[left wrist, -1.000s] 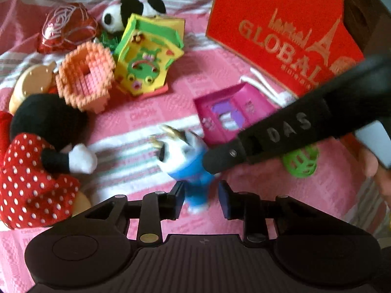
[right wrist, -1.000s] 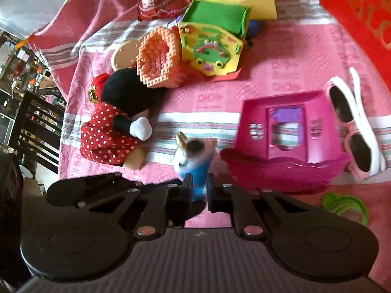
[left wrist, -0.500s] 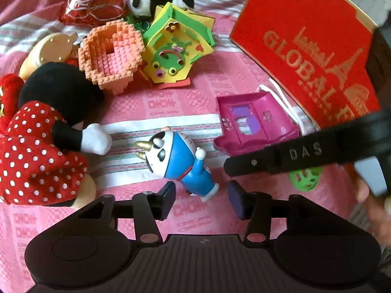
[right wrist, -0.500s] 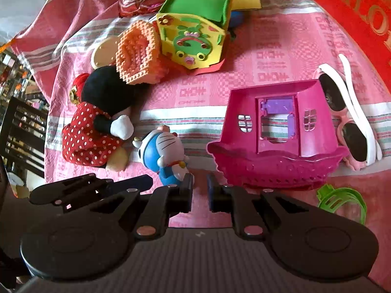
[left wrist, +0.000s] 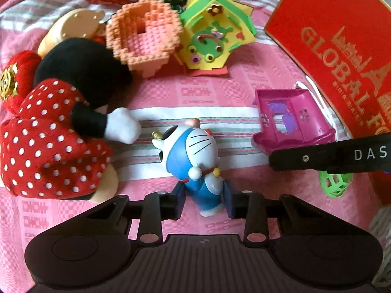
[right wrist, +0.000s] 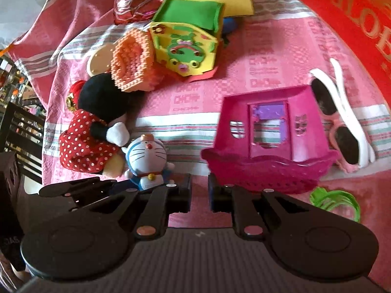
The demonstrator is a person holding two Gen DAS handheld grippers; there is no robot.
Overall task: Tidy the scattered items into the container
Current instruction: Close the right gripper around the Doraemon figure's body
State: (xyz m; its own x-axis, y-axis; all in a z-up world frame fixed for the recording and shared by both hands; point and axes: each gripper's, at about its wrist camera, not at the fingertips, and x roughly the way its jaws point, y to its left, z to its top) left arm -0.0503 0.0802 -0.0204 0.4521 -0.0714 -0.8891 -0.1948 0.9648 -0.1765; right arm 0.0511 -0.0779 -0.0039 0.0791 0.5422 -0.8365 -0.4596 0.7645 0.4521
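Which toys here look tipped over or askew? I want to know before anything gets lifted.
The pink toy house lies on its back, windows up. The foam house is tipped against the orange brick model. The polka-dot plush is slumped face down. The blue cat figure leans between the left gripper's pads.

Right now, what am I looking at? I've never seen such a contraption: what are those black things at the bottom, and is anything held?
There is no robot here. A person holds a two-finger gripper in each hand, and each carries a camera looking along its fingers, so the black shape at the bottom of each picture is that gripper itself. One picture is from the left gripper, the other from the right gripper. Below lies a pink cloth strewn with toys: a mouse plush, a brick cup, a foam house, a pink house, sunglasses, plus a red box. The left jaws have just been closing and clasp a cat figure by its body. The right jaws are almost together, with nothing between them.
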